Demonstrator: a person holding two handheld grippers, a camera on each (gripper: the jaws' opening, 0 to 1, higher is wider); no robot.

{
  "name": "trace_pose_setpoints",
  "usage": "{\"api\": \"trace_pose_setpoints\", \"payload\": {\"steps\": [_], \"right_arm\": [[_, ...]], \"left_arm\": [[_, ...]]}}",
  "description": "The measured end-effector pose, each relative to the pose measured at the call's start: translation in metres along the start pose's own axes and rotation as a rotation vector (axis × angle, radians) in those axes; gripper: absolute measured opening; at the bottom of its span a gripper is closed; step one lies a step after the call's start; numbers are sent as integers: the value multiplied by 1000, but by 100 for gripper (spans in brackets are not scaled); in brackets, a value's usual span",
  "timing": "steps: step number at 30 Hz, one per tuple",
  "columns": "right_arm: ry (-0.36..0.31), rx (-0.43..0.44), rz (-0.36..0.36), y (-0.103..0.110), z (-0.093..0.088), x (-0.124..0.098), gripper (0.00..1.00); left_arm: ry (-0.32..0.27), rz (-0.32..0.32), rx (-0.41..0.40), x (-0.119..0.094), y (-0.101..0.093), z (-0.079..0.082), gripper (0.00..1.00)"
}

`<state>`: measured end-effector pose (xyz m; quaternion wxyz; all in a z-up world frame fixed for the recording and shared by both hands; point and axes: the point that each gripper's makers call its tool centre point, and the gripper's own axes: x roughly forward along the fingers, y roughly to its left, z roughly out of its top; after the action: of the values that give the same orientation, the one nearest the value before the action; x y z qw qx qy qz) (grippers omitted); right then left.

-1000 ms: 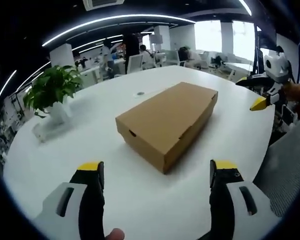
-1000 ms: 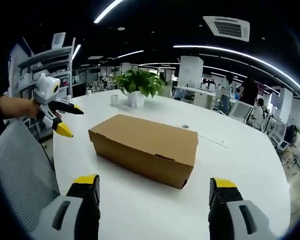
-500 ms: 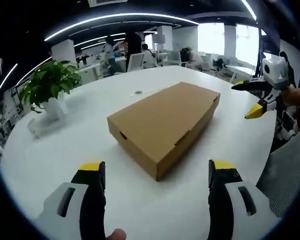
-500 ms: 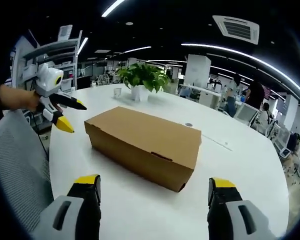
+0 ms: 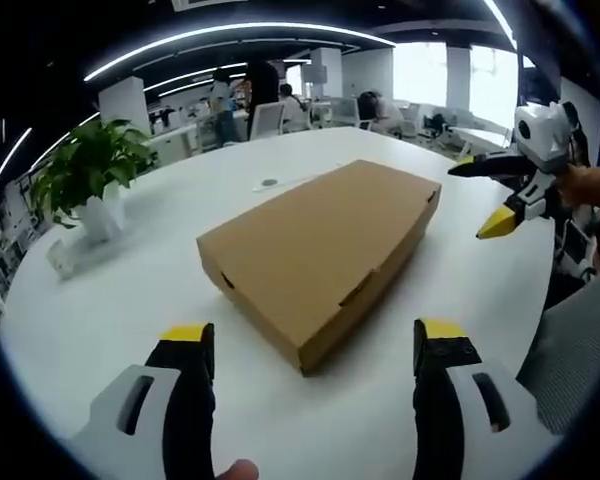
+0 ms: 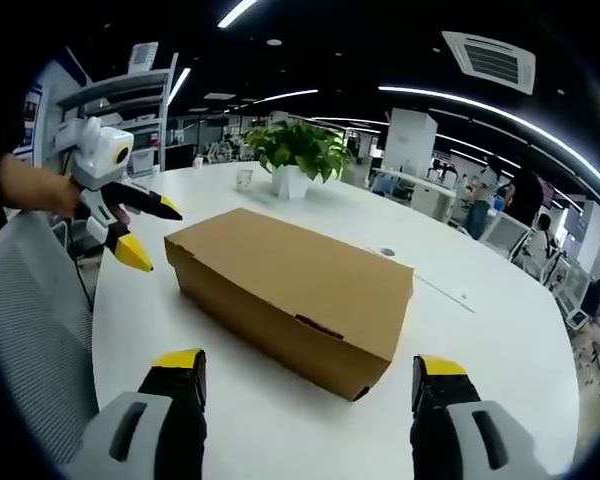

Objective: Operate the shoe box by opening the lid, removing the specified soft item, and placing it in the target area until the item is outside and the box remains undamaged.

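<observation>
A closed brown cardboard shoe box (image 5: pixel 325 245) (image 6: pixel 290 285) lies on the round white table (image 5: pixel 160 290) (image 6: pixel 500 330), its lid down. My left gripper (image 5: pixel 312 350) stands open just short of one short end of the box, nothing between its yellow-tipped jaws. At the box's long front side my right gripper (image 6: pixel 308 375) is open too, close to a slot in the lid flap. The right gripper (image 5: pixel 502 190) also shows at the right of the left gripper view. The left gripper (image 6: pixel 135 225) shows at the left of the right gripper view.
A potted green plant (image 5: pixel 85 180) (image 6: pixel 298 155) stands near the table's far edge, a small cup (image 6: pixel 243 178) beside it. A grey chair back (image 5: pixel 575 350) (image 6: pixel 30 330) is at the table's near edge. People and desks fill the office behind.
Both cameras have moved closer to the box, which looms larger. The box itself has not moved and both grippers stay open.
</observation>
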<state>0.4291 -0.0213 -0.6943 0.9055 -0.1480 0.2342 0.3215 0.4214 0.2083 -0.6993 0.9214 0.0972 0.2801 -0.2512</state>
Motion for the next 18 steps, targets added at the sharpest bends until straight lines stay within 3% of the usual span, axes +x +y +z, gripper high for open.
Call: {"api": "trace_pose_setpoints", "payload": {"steps": [18], "right_arm": [[3,55,13,-15,4,31,80]], "left_arm": [[4,14,-30,31,1,6,78]]}}
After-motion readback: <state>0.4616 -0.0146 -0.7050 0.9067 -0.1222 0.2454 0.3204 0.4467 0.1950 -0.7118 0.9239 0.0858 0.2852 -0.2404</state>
